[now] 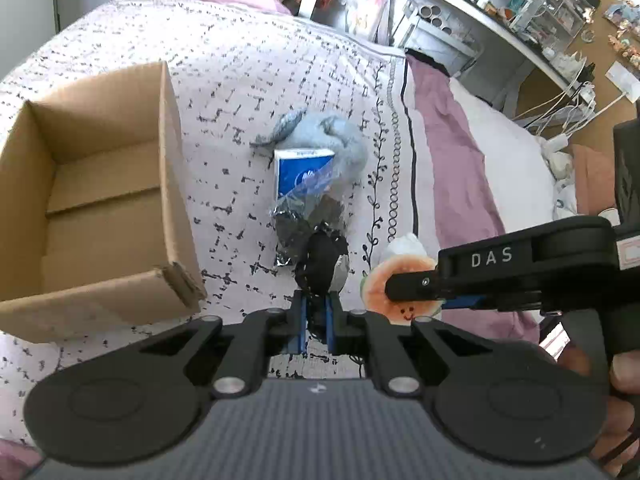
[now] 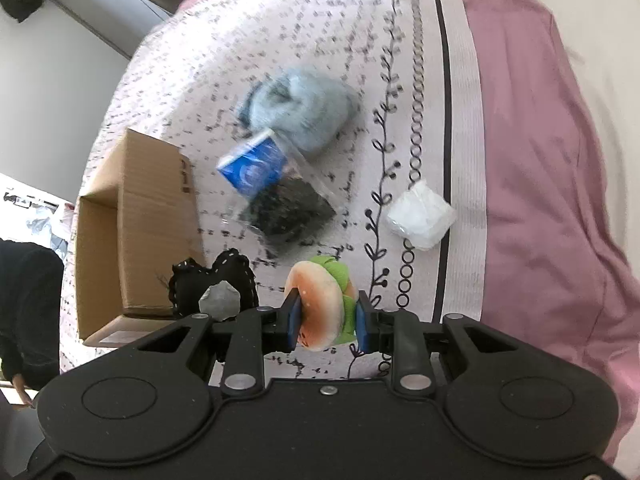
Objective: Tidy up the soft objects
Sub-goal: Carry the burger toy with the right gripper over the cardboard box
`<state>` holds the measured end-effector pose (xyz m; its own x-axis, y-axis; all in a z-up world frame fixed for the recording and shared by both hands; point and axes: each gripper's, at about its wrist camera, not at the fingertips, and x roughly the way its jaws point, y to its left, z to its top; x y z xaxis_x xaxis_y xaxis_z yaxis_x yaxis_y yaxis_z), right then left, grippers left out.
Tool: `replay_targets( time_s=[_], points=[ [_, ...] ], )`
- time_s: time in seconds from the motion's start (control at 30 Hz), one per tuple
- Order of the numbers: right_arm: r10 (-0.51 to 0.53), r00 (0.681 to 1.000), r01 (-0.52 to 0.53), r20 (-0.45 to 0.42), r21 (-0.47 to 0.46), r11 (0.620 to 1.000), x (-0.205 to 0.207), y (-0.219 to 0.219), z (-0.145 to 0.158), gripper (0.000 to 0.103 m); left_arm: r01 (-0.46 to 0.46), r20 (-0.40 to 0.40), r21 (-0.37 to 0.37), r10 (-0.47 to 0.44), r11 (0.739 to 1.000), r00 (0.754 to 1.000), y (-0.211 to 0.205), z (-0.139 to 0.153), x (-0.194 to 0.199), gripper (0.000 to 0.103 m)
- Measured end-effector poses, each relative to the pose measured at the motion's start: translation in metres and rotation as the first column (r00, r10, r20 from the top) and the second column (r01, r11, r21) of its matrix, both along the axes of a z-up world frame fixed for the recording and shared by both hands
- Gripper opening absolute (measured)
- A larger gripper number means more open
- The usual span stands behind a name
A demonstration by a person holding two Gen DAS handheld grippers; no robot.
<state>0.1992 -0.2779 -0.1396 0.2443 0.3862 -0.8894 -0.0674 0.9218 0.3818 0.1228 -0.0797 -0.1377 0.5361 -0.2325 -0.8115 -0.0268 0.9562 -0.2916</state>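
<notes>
Meanwhile, above the patterned bedspread [image 2: 280, 40], the left gripper [image 1: 316, 312] pinches a black plush [image 1: 320, 264] beside the cardboard box [image 1: 100, 184], while the right gripper [image 2: 327, 322] clamps a burger plush [image 2: 324, 304].

On my right gripper [image 1: 404, 294], the black arm reaching in from the right of my left-hand view carries white capitals reading "DAS". The blue box [image 1: 302, 174] lying mid-bed, against the grey-blue plush, has white script on its face, too blurred for me to make out. The cardboard box [image 2: 160, 236] near the bed's left edge bears a small dark mark on its side wall; I cannot read it.
</notes>
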Motion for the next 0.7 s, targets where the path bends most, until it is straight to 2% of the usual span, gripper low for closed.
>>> replay_targets(
  time_s=[0.33, 0.7],
  points=[
    [0.003, 0.994, -0.002, 0.105, -0.006, 1.0, -0.028, 0.013, 0.037, 0.027, -0.017, 0.056, 0.004, 0.017, 1.0, 0.998, 0.013, 0.033, -0.019, 0.009],
    [0.029, 0.974, -0.032, 0.226, 0.011, 0.999, -0.052, 0.039, 0.071, 0.027, -0.06, 0.101, -0.014, 0.061, 0.998, 0.993, 0.044, 0.055, -0.041, 0.009]
  ],
)
